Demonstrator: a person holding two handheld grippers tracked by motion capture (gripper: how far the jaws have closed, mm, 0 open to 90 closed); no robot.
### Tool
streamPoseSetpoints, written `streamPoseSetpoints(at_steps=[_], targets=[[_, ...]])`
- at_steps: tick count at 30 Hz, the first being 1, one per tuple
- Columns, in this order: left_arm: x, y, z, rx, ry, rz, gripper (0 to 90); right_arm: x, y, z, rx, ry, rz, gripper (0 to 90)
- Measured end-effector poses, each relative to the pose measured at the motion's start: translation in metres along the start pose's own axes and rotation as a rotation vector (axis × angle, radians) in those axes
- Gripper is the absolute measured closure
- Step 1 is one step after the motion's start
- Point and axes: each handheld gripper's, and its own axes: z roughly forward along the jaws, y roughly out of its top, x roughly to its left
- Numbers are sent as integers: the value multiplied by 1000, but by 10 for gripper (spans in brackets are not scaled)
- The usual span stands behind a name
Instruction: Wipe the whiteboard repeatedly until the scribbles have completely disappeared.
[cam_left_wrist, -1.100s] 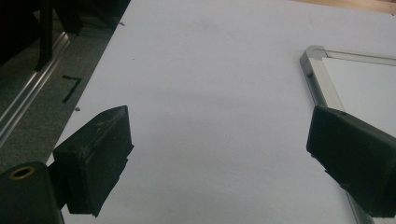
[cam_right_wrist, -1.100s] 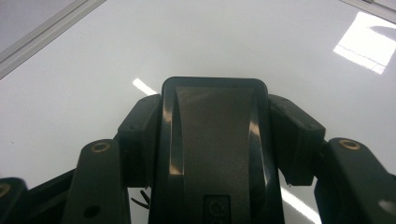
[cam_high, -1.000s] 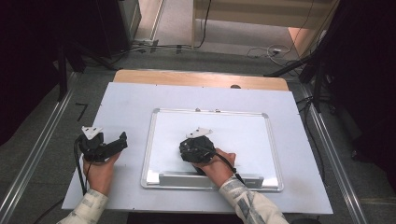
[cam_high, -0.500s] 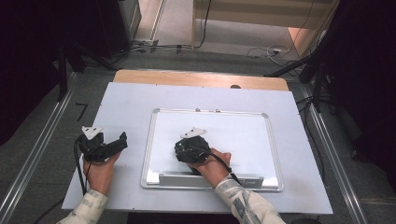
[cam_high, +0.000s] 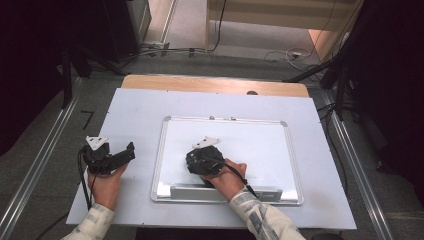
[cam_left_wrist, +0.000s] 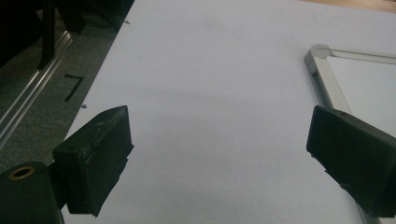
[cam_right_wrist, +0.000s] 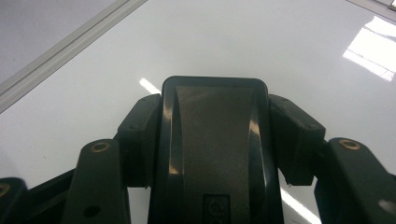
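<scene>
On the whiteboard (cam_high: 260, 145), toward its near left part, the right gripper (cam_right_wrist: 215, 116) is clamped on a black eraser (cam_right_wrist: 215, 140) — both pads press its sides, and the eraser lies flat against the white surface. Left of the whiteboard's frame, the left gripper (cam_left_wrist: 219, 144) rests over the white table (cam_high: 140, 110) — jaws spread wide, nothing between them.

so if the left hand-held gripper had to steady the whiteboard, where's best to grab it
Probably the whiteboard's left frame edge, coming in from the left. That raised metal rail is the nearest part to the open left hand-held gripper and gives the jaws a lip to close over, though the board lies flat on the table sheet, so the lower jaw may not slip under easily. The right hand-held gripper holds a black eraser on the board.
</scene>
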Motion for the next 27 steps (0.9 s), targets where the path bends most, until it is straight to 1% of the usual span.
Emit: streamPoseSetpoints(at_steps=[6,9,17,19,20,23,27], targets=[[2,-1,-1,-2,4,-4,73,-7,-4,-5,4,-6,4,385],[2,-1,-2,-1,7,-1,73,-12,-8,-8,4,-10,13,385],[1,0,-1,3,6,4,73,-30,-18,-18,6,-33,39,385],[1,0,-1,-1,6,-3,73,-35,-20,-20,7,-39,38,385],[1,0,-1,-1,6,-3,73,-37,-21,-21,7,-42,46,385],[1,0,-1,1,6,-3,73,-46,-24,-24,9,-54,50,385],[1,0,-1,2,6,-1,73,-55,-28,-28,12,-68,68,385]])
